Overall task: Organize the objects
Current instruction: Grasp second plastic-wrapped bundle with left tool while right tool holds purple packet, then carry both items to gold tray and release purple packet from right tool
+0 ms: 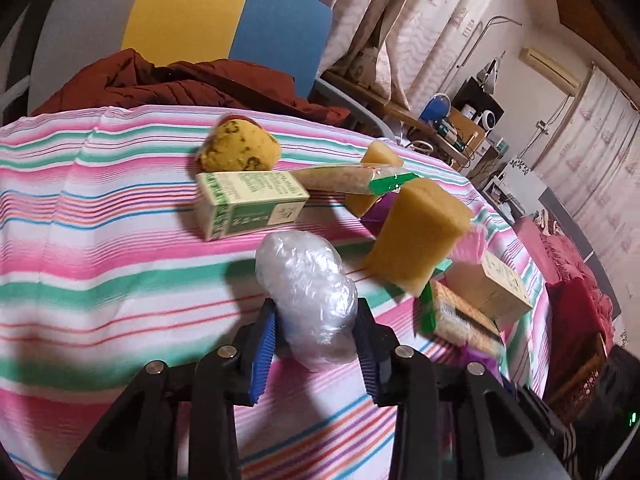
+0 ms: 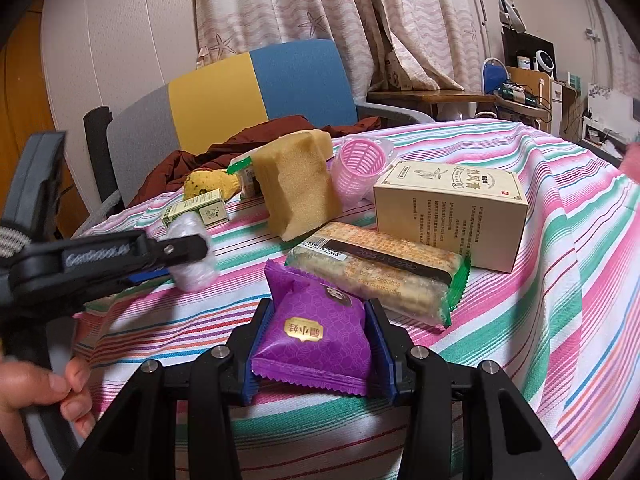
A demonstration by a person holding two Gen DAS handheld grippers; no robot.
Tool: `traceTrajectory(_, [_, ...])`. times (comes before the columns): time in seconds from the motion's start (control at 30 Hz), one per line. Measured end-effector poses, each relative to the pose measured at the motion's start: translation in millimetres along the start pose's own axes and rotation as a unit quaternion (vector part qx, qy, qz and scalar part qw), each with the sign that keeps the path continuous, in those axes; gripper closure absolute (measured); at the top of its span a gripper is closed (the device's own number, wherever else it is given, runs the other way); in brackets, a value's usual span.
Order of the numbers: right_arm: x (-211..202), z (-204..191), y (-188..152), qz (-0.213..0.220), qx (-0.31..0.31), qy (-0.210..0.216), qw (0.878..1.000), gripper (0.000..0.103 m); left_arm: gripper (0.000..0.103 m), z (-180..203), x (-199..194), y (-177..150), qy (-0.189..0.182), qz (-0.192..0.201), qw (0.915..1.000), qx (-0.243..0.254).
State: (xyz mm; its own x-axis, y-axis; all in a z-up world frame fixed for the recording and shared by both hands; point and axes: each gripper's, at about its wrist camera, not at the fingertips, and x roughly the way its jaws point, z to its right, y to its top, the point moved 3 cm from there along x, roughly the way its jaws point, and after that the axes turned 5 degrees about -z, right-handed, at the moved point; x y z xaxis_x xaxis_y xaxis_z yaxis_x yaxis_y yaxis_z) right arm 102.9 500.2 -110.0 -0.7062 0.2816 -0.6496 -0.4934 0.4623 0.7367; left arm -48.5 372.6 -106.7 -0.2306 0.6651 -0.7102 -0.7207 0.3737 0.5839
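A table with a striped cloth (image 2: pixel 560 240) – pink, green and white – holds many small things. A tall yellow sponge (image 2: pixel 298 184) stands near the middle. Beside it sits a pink plastic basket (image 2: pixel 360 172) and a tan box (image 2: pixel 450 216). In front of the box lies a long cracker pack (image 2: pixel 380 276). Farther back rest a small green box (image 1: pixel 252 206) and a spotted yellow lump (image 1: pixel 236 146) – close together.

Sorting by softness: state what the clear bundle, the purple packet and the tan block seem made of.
Clear bundle: crinkled thin plastic film, glossy, contents unclear. Purple packet: printed foil-like plastic wrapper, satin sheen, serrated edge. Tan block: porous foam sponge, matte, finely pitted.
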Motion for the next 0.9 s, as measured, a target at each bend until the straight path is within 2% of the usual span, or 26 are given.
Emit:
traceTrajectory(0.13, [-2.2, 0.0, 0.3, 0.002, 0.0, 0.001, 1.0, 0.057, 0.067, -14.1, -14.9, -11.9, 0.0, 0.018, 0.9998, -0.012])
traceTrajectory(0.37, [-7.8, -4.5, 1.0, 0.007, -0.009, 0.001, 1.0, 0.058, 0.067, -22.5, -28.2, -23.4, -0.001, 0.029, 0.9994, -0.022])
traceTrajectory(0.53, [-12.5, -8.5, 3.7, -0.007, 0.001, 0.013, 1.0, 0.058, 0.068, -27.1, -39.7, -36.0, -0.005, 0.037, 0.999, -0.025])
traceTrajectory(0.8, [-32.5, -41.1, 10.6, -0.005, -0.024, 0.04, 0.999, 0.058, 0.068, -37.2, -54.4, -51.7, -0.024, 0.041, 0.9979, -0.044])
traceTrajectory(0.9, [-36.2, -49.9, 10.0, -0.012, -0.021, 0.048, 0.999, 0.058, 0.068, -34.0, -62.1, -61.5, -0.022, 0.043, 0.9983, -0.033])
